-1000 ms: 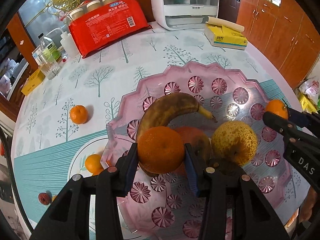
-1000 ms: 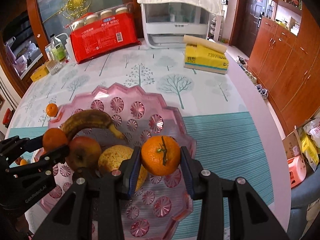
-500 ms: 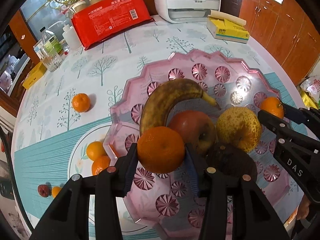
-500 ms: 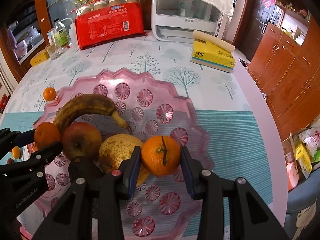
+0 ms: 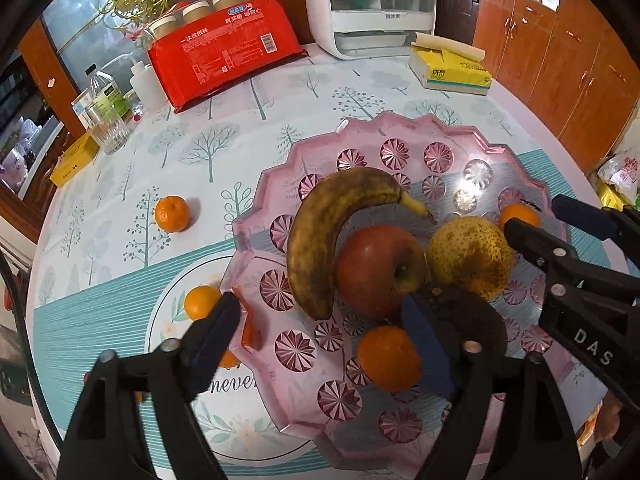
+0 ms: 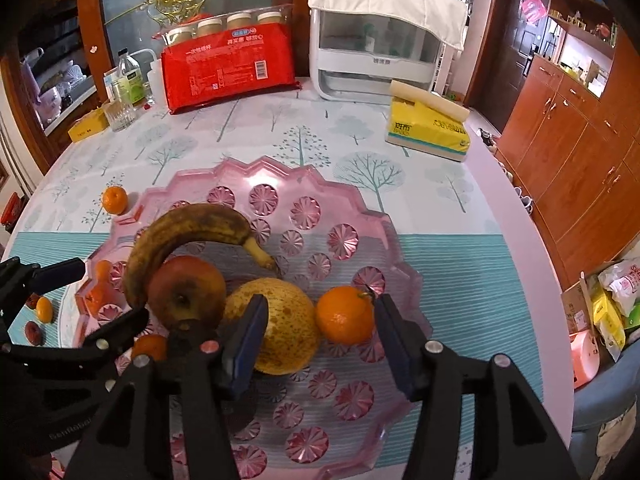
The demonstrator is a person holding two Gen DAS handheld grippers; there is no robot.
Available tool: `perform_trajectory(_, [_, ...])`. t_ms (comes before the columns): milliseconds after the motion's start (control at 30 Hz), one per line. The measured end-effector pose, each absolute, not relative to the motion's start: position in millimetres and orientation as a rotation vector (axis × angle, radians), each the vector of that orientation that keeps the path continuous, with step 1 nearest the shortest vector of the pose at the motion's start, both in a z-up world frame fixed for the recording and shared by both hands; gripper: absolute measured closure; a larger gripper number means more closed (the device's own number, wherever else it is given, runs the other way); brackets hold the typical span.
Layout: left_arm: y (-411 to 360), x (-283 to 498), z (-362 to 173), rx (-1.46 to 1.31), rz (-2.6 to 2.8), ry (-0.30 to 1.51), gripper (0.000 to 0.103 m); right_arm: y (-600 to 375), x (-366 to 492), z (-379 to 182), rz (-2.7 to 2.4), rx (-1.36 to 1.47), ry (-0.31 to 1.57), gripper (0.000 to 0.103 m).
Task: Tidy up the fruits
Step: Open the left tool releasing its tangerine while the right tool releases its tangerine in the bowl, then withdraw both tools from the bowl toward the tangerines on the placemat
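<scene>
Your left hand-held gripper [image 5: 320, 336] gapes, released; your right hand-held gripper [image 6: 320, 336] too; its finger [image 6: 244, 344] hides the pear [image 6: 280, 320] at 9 o'clock.

One brown-spotted yellow banana [image 5: 336, 232], one red apple [image 5: 376, 268], one speckled yellow pear [image 5: 468, 256]. Small orange tangerines [image 5: 389, 358]: one within the left gripper's [image 5: 320, 306] spread jaws, one within the right gripper's [image 6: 322, 306], at least three beyond the left gripper's left side.
</scene>
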State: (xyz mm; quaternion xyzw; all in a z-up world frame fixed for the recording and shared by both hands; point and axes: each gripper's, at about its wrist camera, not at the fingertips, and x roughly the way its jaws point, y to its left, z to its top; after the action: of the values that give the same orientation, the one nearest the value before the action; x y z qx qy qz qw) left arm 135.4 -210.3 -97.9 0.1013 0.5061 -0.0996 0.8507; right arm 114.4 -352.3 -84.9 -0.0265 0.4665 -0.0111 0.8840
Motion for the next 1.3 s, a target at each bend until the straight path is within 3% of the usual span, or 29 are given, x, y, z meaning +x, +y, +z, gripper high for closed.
perform_trajectory(100, [-206.2, 134.9, -95.5, 0.184, -0.217, 1.073, 0.013, -348.9, 112.7, -83.0, -0.017, -0.057, 0.967, 0.047])
perform_trajectory(1300, [-174.7, 110.1, -54.5, 0.108, -0.302, 0.996, 0.012, -331.5, 78.8, -55.9, -0.06, 0.03, 0.948, 0.047])
